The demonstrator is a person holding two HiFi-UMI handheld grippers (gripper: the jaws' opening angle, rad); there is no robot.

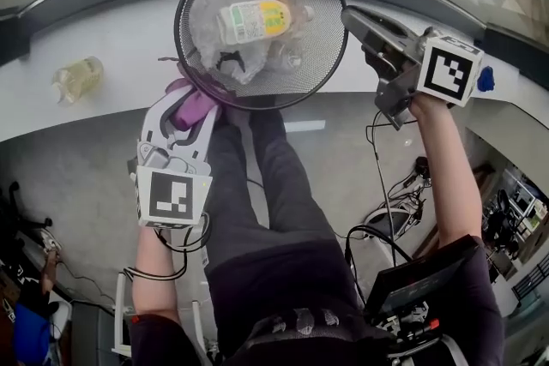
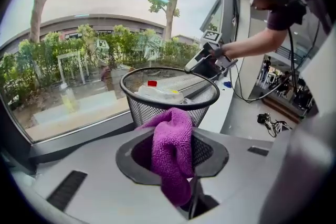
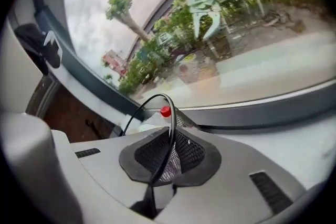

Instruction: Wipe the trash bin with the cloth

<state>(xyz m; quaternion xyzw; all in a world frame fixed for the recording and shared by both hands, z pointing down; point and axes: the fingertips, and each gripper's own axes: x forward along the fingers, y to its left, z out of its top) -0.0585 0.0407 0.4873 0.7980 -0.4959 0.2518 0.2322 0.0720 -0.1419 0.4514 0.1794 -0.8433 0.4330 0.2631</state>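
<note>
Trash bin (image 1: pixel 322 47) of black mesh stands at the upper centre of the head view, on a white window ledge (image 1: pixel 120 39) near its front edge, with a red-capped plastic bottle (image 1: pixel 253 20) and crumpled plastic inside. The right gripper (image 1: pixel 353 20), at the upper right, has its jaws closed on the bin's wire rim and steadies it. The left gripper (image 1: pixel 202 117), just below the bin, is clamped on a purple cloth (image 1: pixel 190 107), whose bunched end lies against the lower-left rim and outer mesh. The wipe looks barely begun. The likeliest trouble is the light bin tipping or sliding towards the ledge's edge if the cloth pushes harder than the thin rim grip can resist, which would spill the bottle. The looped cloth could also snag on the mesh and drag the bin.
</note>
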